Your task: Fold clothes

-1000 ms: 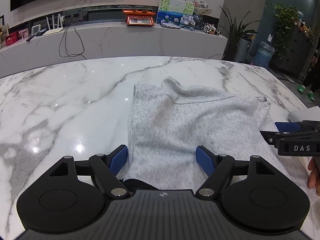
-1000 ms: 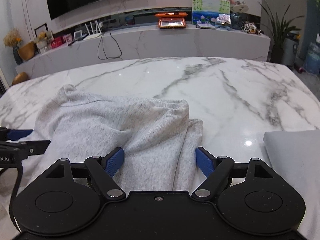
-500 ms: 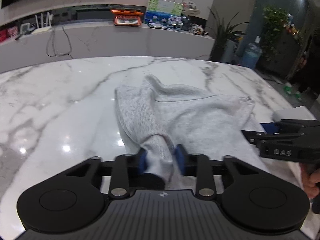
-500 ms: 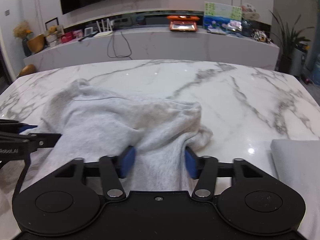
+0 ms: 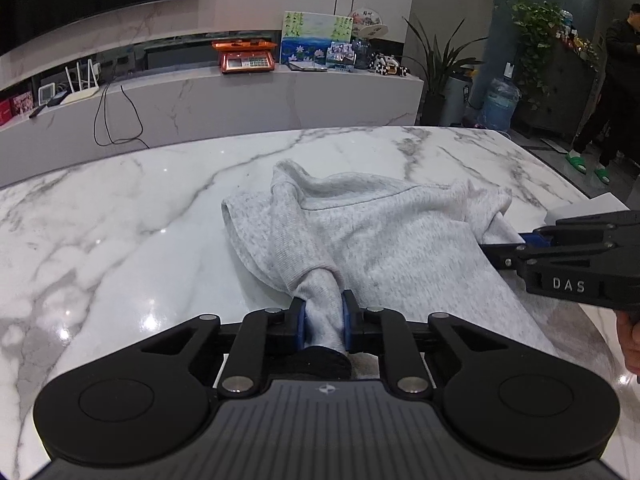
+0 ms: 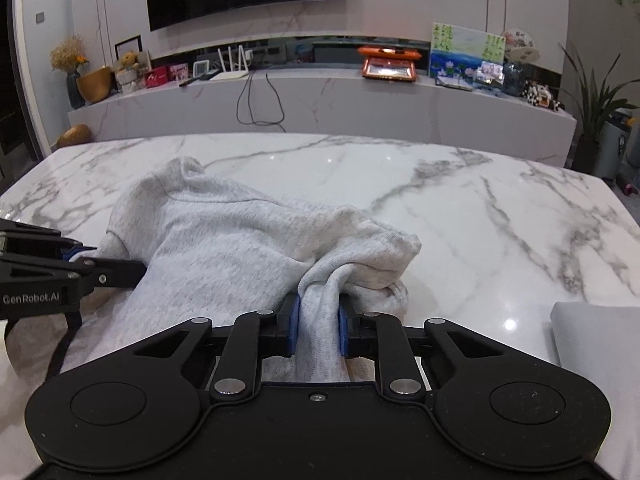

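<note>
While both grippers pinch the near hem, left gripper (image 5: 323,320) and right gripper (image 6: 319,326) closed on cloth, grey garment (image 5: 384,232) stretches away far across tabletop (image 5: 120,216)

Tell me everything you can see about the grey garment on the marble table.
The grey garment is a light heathered knit, soft and rumpled. It lies bunched on the marble table, ridged along its far edge. The left hand-held gripper pinches one near bunch, the right hand-held gripper another; both lift slightly.
</note>
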`<state>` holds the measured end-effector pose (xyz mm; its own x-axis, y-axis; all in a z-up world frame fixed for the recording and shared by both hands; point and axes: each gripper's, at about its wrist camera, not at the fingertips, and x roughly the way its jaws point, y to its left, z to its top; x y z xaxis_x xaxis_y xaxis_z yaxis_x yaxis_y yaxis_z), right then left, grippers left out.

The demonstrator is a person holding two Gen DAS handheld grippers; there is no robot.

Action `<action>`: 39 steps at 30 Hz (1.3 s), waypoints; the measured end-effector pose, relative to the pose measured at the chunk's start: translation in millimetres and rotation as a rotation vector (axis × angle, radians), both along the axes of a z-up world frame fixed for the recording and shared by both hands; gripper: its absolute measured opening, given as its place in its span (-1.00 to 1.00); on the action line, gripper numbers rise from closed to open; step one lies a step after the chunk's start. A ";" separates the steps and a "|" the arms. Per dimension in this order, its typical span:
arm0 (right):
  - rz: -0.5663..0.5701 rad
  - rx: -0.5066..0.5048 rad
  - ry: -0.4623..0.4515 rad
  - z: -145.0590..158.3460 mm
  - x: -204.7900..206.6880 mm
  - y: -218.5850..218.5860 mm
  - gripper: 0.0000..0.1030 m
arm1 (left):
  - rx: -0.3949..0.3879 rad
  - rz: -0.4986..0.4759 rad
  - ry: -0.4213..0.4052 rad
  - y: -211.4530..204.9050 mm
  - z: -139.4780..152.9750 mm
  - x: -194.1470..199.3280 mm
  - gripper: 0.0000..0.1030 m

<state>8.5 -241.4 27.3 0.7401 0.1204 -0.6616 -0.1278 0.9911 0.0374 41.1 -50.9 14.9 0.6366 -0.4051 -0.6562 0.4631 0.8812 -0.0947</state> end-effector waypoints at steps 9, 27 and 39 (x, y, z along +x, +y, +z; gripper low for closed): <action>0.015 -0.043 -0.079 22.2 -11.2 11.4 -0.68 | 0.001 0.009 -0.076 3.6 20.5 -19.0 -0.71; -0.028 -0.089 -0.349 92.9 -137.2 34.9 -0.69 | 0.021 0.018 -0.331 -9.4 91.3 -141.8 -0.72; 0.018 -0.135 -0.355 169.0 -205.2 -52.9 -0.69 | -0.156 -0.098 -0.308 -74.4 132.5 -175.9 -0.72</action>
